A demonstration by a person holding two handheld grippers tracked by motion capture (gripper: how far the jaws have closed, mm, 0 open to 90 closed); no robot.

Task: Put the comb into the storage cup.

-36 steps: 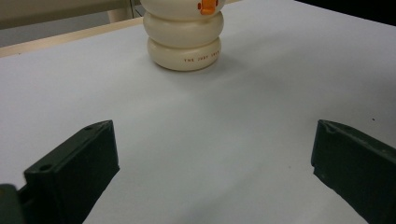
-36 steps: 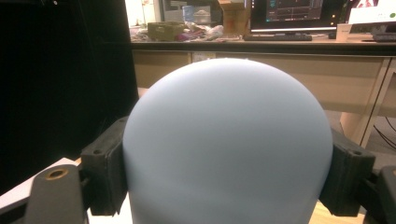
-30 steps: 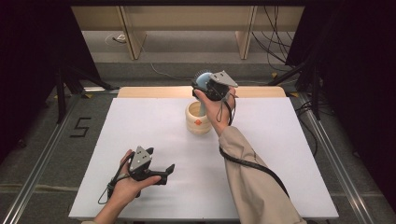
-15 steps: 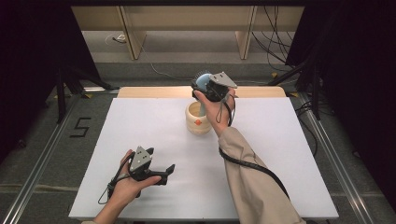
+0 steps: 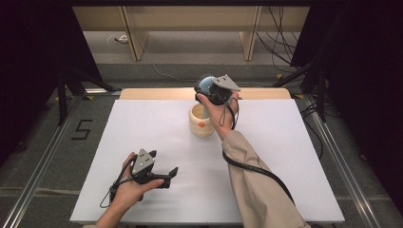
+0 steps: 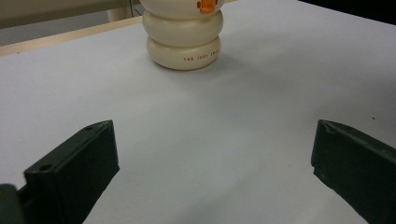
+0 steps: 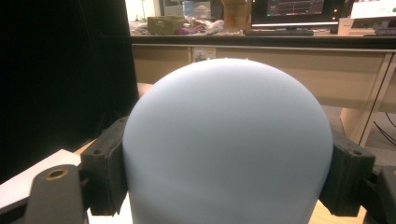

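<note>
The right gripper [image 5: 209, 87] clamps a blue brush [image 7: 228, 140] above the cup [image 5: 201, 121]; a slip could topple it; the left gripper [image 5: 171, 174] rests wide open, empty.

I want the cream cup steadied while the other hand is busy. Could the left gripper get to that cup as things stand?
Probably yes. The left gripper rests on the table with its jaws open, pointing toward the cream cup, and only bare tabletop lies between them. The right gripper holds a blue ball above the cup.
</note>
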